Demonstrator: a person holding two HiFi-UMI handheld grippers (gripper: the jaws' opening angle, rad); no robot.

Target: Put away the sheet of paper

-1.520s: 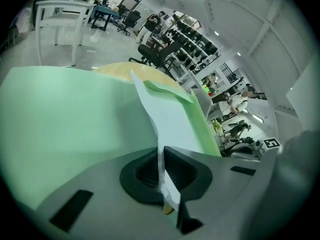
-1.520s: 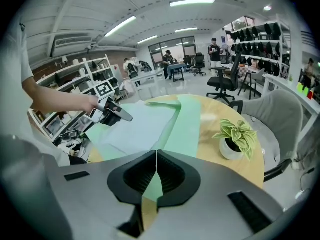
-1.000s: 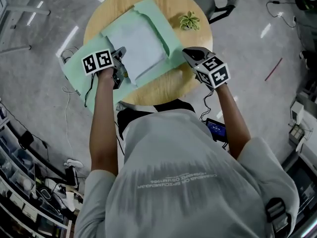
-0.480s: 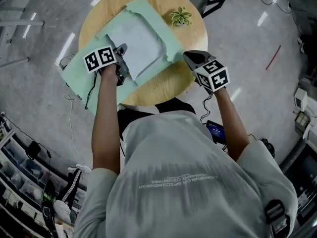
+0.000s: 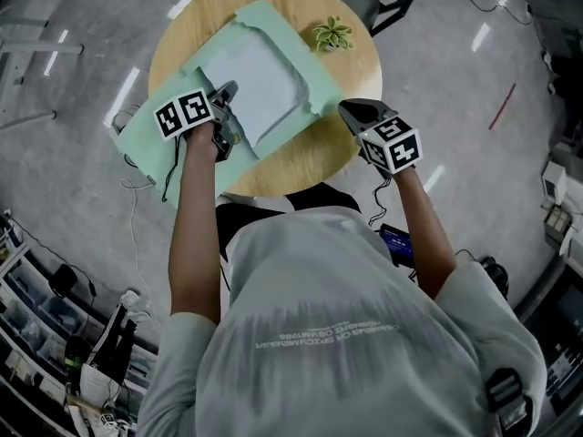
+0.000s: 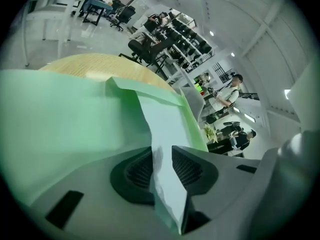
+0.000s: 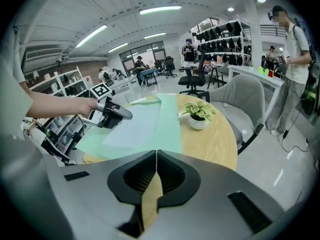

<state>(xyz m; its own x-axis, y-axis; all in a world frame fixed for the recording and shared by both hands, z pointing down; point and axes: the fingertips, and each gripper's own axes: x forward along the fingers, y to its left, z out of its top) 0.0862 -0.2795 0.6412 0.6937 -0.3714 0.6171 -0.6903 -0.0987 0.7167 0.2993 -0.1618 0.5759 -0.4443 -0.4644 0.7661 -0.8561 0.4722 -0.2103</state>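
Your left gripper (image 5: 226, 116) has just been opening its jaws. They now stand apart, with the near edge of the white sheet of paper (image 5: 250, 78) loose between them, not pinched. The sheet lies flat on the opened pale green folder (image 5: 146, 139), which covers much of the round wooden table (image 5: 301, 164) and overhangs its rim at your left. Your right gripper (image 5: 357, 112) is clenched on nothing and hovers near the folder's right corner. This looks like the release, so draw the left gripper straight back along the sheet's plane to avoid dragging it askew. Check that the sheet sits inside the folder's outline before you fold any flap, and stay clear of the small potted plant (image 5: 332, 34).
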